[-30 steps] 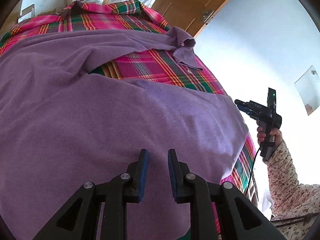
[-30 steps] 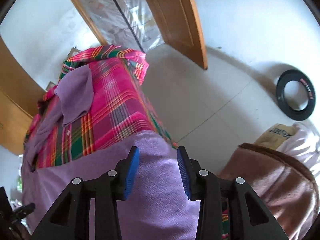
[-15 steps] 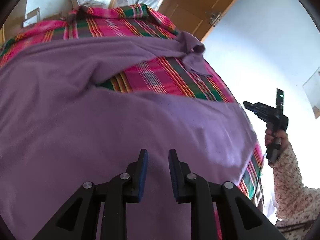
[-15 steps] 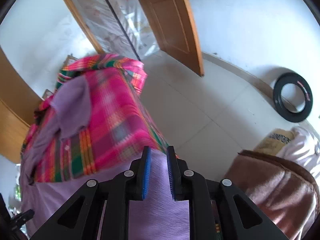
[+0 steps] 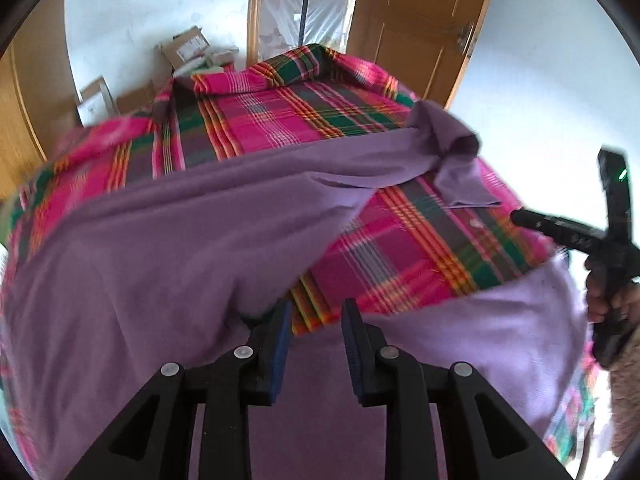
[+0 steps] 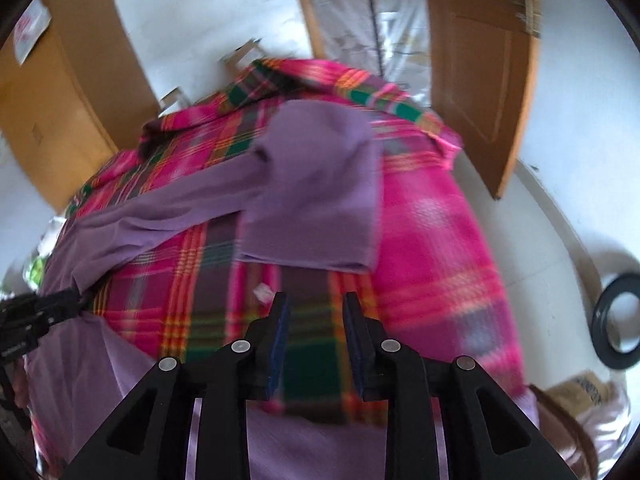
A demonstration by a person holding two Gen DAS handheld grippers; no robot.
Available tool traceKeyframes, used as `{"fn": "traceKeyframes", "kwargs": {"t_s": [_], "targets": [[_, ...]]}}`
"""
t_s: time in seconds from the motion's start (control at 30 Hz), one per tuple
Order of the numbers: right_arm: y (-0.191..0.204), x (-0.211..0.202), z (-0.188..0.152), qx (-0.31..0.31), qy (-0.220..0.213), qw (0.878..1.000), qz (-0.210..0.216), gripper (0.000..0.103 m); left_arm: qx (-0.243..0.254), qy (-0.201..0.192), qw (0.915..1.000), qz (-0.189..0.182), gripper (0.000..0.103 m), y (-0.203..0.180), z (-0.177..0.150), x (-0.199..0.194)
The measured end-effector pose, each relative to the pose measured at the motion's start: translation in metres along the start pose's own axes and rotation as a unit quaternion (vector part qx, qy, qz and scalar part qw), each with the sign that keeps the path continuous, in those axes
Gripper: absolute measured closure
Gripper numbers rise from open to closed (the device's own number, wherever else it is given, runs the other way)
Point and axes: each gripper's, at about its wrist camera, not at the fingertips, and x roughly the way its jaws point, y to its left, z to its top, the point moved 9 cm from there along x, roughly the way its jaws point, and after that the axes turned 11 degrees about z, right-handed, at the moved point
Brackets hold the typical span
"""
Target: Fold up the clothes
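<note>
A purple shirt (image 5: 168, 248) lies across a pink plaid-covered table (image 5: 280, 120), its sleeve (image 6: 320, 184) spread toward the far end. The near hem (image 5: 480, 340) is raised and stretched between both grippers, leaving a band of plaid uncovered in the middle. My left gripper (image 5: 316, 312) is shut on the hem, which passes between its blue pads. My right gripper (image 6: 316, 304) holds the hem (image 6: 320, 440) low in its jaws. It also shows in the left wrist view, where the right gripper (image 5: 520, 218) is in a person's hand (image 5: 600, 300). The left gripper (image 6: 76, 296) appears at the left edge of the right wrist view.
A wooden door (image 5: 420, 20) stands open behind the table, with cardboard boxes (image 5: 184, 48) by the wall. On the floor at the right lie a black ring (image 6: 620, 320) and a brown blanket (image 6: 568, 420). White tiled floor (image 6: 540, 220) surrounds the table.
The right gripper's jaws went from wide apart to closed on the hem. Both grippers then lifted and carried the hem toward the far end, uncovering plaid beneath.
</note>
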Motion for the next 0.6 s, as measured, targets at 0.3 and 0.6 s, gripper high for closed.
{"fn": "traceKeyframes", "kwargs": {"t_s": [0.3, 0.6], "targets": [[0.013, 0.036, 0.022, -0.022, 0.012, 1.0, 0.01, 0.062, 0.065, -0.02, 0.9943, 0.083, 0.077, -0.002, 0.022, 0.033], [0.001, 0.056, 0.035, -0.003, 0.016, 1.0, -0.011, 0.061, 0.066, -0.004, 0.9963, 0.055, 0.088, -0.009, 0.023, 0.052]]}}
